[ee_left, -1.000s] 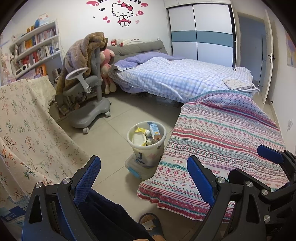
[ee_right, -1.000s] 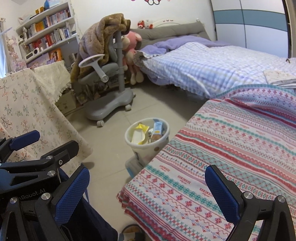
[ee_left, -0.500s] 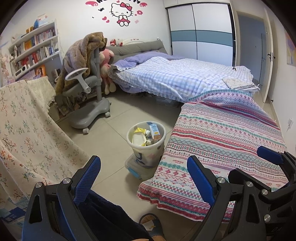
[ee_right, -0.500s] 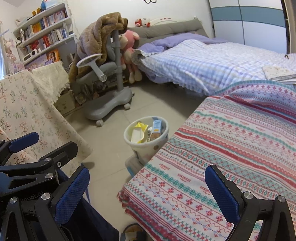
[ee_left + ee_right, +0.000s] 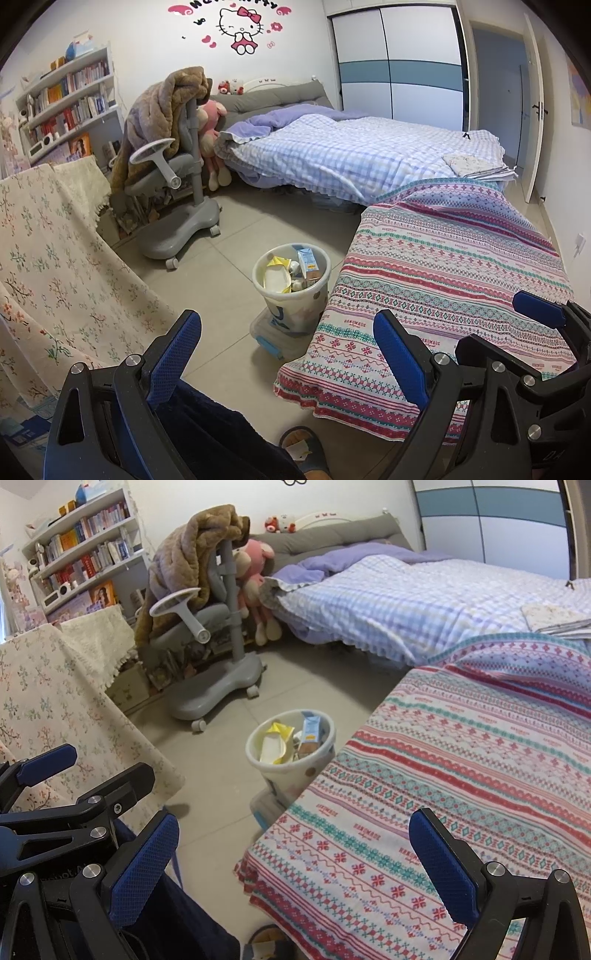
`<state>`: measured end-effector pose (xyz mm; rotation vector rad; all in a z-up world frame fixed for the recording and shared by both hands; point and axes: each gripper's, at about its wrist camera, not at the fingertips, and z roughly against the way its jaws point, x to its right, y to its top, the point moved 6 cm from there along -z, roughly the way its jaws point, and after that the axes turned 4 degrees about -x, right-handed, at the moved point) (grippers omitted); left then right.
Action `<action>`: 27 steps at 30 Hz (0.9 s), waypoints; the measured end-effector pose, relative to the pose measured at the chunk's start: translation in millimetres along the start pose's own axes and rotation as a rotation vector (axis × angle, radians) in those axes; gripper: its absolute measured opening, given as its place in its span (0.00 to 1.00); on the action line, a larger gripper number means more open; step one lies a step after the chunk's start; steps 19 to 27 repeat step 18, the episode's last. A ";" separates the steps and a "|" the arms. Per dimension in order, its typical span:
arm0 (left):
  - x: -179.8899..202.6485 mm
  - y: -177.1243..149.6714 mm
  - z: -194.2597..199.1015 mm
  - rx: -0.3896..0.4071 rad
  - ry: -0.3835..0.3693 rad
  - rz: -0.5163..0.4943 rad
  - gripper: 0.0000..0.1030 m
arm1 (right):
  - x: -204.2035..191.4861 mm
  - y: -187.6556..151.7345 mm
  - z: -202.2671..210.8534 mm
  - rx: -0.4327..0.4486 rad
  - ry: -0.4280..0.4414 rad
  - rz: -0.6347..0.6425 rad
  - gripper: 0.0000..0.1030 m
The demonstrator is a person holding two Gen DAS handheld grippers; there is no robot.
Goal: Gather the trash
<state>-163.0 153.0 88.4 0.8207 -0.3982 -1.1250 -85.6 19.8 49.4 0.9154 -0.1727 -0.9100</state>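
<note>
A white trash bin (image 5: 291, 291) (image 5: 291, 771) stands on the floor beside the patterned bed, holding a yellow wrapper (image 5: 275, 275) and a small blue carton (image 5: 307, 260). My left gripper (image 5: 288, 343) hangs open and empty above the floor, well short of the bin. My right gripper (image 5: 295, 845) is open too, nothing between its blue pads, over the edge of the striped bedspread (image 5: 461, 775). The left gripper (image 5: 48, 764) also shows at the left edge of the right wrist view, and the right gripper (image 5: 539, 314) shows at the right of the left wrist view.
A grey rolling chair (image 5: 173, 206) draped with a brown blanket stands beyond the bin. A floral cloth (image 5: 48, 266) covers furniture at left. A clear lidded box (image 5: 275, 338) lies under the bin. A blue checked bed (image 5: 351, 155) fills the back. A slippered foot (image 5: 303, 450) is below.
Both views have drifted slightly; the bin sits a little lower and nearer in the right wrist view. Both grippers stay open and empty.
</note>
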 end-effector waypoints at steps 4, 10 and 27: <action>0.6 -0.6 -0.4 0.001 0.000 -0.002 0.93 | 0.1 0.2 0.1 0.000 0.002 -0.001 0.99; 1.1 -1.0 -0.6 0.001 0.000 -0.003 0.93 | -1.4 0.1 0.4 -0.002 0.002 -0.004 0.99; 1.4 -0.2 -1.8 0.001 0.001 -0.012 0.93 | -2.2 -1.0 0.0 -0.003 0.010 -0.011 0.99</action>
